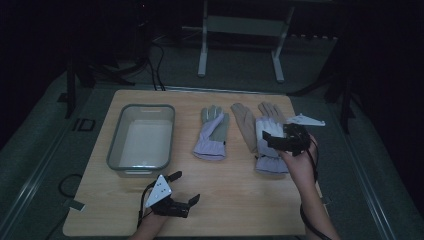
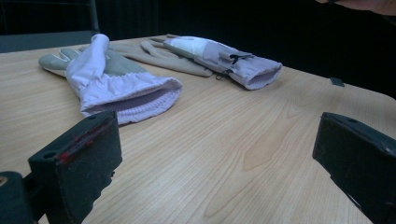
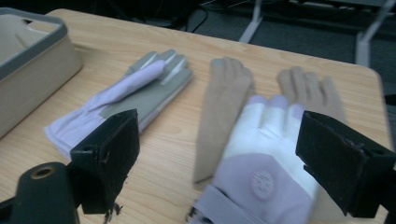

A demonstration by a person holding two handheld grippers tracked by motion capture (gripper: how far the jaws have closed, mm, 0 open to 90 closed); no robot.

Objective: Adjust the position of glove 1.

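Right gripper (image 1: 274,139) hovering wide open over lilac-and-white fabric glove (image 1: 269,145) lying on tan gloves (image 1: 246,125) on wooden table (image 1: 235,200). Left gripper (image 1: 185,188) wide open, empty, near front edge beside grey plastic tub (image 1: 116,145).

Plenty of bare desk (image 1: 240,200) along the near edge, nothing blocking a pass between the grey bin (image 1: 141,140) and the left glove (image 1: 212,135). The bin walls off the left side. On the right it's tighter: the right glove (image 1: 270,145) lies on tan gloves (image 1: 246,125), with just a narrow strip of wood between the two piles.
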